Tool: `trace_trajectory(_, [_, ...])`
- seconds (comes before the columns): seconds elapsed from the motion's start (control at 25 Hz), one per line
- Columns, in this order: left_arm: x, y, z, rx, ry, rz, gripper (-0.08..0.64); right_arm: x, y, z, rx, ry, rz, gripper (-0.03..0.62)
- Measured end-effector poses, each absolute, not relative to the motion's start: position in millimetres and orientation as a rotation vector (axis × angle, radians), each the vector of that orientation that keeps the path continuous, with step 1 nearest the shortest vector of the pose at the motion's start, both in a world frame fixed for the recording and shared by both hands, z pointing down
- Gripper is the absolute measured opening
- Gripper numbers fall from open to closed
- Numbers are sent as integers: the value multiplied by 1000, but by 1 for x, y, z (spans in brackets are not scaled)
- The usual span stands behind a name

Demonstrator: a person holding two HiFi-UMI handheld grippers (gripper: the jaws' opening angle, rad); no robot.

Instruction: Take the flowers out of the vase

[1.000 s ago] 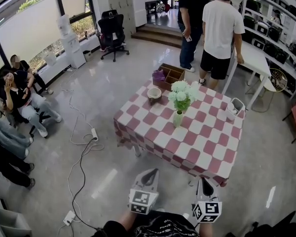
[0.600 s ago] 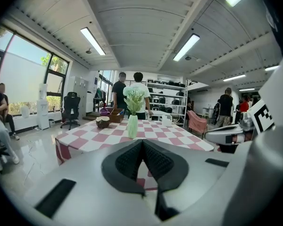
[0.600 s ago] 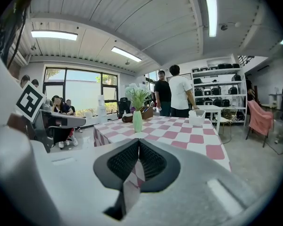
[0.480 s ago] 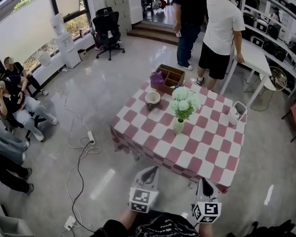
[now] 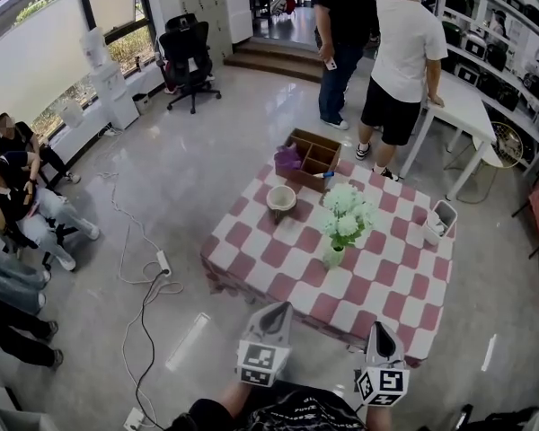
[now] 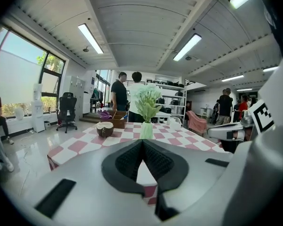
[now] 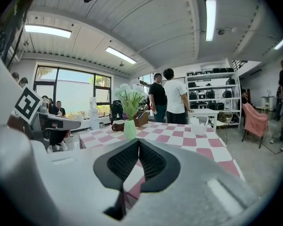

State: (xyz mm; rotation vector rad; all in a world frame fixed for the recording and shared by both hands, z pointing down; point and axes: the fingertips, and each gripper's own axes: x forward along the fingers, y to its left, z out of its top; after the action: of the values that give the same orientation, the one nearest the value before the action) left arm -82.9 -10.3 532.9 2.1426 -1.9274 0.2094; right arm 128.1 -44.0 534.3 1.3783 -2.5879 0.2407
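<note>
Head view cuts both my arms off at the bottom edge, so I see only the marker cubes and pale noses of the left claw (image 5: 277, 309) and right claw (image 5: 382, 329), both close to the near edge of the checked table (image 5: 377, 285). From up here I cannot read the jaws. The flowers (image 5: 346, 212) stand in the vase (image 5: 333, 257) near the middle of the table, well apart from both claws. The blooms hide the vase's mouth, so I cannot make out where the stems enter it. Behind them sit a bowl (image 5: 281, 198) and a wooden box (image 5: 313, 155) with something purple in one compartment; the rest of its contents are too small to tell. A white container (image 5: 438, 221) stands by the table's right edge, and what it holds is unclear. In the left gripper view the claw's own body blocks the near part of the table. Its dark pads (image 6: 127, 161) meet at the tips with nothing between them, and the vase is straight ahead beyond. In the right gripper view the jaws are likewise pressed together and empty. The vase shows a little left of the tips, and the claw's body covers the lower part of the picture.
</note>
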Motion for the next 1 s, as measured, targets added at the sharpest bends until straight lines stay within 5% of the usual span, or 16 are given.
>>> trace_trajectory(0.64, [-126,-102,521,2319,-1746,212,10,77,-116,510,1580,-2579,273,9])
trace_trajectory(1.0, [-142,-124,529,2341,-1698,220,11,53,-134,514,1578,-2617,338,68])
